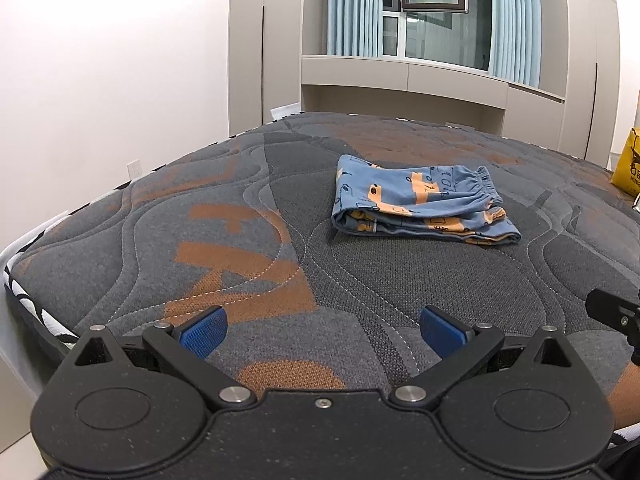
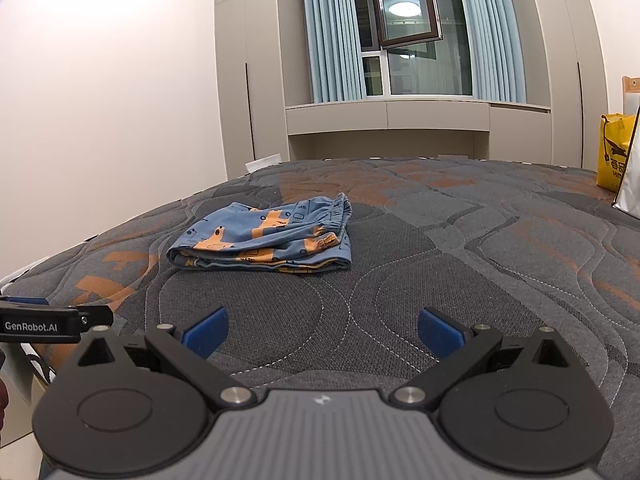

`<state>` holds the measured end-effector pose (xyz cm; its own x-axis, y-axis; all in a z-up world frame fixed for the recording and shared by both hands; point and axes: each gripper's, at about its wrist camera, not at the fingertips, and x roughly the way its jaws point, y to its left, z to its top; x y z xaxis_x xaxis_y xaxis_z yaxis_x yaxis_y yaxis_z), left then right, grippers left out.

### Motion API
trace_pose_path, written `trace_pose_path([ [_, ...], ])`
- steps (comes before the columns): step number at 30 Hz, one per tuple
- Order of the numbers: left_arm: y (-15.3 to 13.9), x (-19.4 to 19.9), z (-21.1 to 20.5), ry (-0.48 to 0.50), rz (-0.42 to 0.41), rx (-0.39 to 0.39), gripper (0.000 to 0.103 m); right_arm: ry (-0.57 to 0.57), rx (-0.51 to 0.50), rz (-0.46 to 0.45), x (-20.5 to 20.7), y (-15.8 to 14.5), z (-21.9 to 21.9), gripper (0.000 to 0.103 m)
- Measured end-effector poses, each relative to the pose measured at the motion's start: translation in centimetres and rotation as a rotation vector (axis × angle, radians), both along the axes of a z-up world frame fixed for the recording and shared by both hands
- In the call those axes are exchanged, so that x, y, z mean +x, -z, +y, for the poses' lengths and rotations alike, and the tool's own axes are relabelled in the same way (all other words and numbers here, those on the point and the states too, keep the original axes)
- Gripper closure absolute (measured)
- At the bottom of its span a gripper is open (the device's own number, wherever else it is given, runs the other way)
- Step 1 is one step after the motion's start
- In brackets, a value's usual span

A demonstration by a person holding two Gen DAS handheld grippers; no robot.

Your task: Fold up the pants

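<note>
Blue pants with orange print (image 1: 420, 204) lie folded in a compact stack on the grey and orange mattress (image 1: 240, 240), waistband toward the right. They also show in the right wrist view (image 2: 268, 240). My left gripper (image 1: 322, 330) is open and empty, well short of the pants. My right gripper (image 2: 322, 330) is open and empty, also short of them, with the pants ahead and to its left. Part of the right gripper (image 1: 616, 316) shows at the left wrist view's right edge. The left gripper's side (image 2: 40, 325) shows at the right wrist view's left edge.
A yellow bag (image 2: 614, 152) stands at the mattress's far right (image 1: 628, 168). A silver bag edge (image 2: 632, 184) is beside it. Beyond the bed are a window with blue curtains (image 2: 332, 32) and beige cabinets (image 2: 388, 120). The mattress's left edge (image 1: 24, 280) drops beside a white wall.
</note>
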<state>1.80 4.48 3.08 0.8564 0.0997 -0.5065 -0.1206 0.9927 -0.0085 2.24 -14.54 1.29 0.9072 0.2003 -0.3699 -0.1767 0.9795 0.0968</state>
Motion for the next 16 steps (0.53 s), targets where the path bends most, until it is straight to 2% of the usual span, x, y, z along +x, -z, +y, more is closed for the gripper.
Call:
trace_pose_path([
  [16, -0.51, -0.34, -0.44, 0.015, -0.017, 0.012, 0.001, -0.001, -0.001, 0.006, 0.19, 0.29, 0.07, 0.0],
])
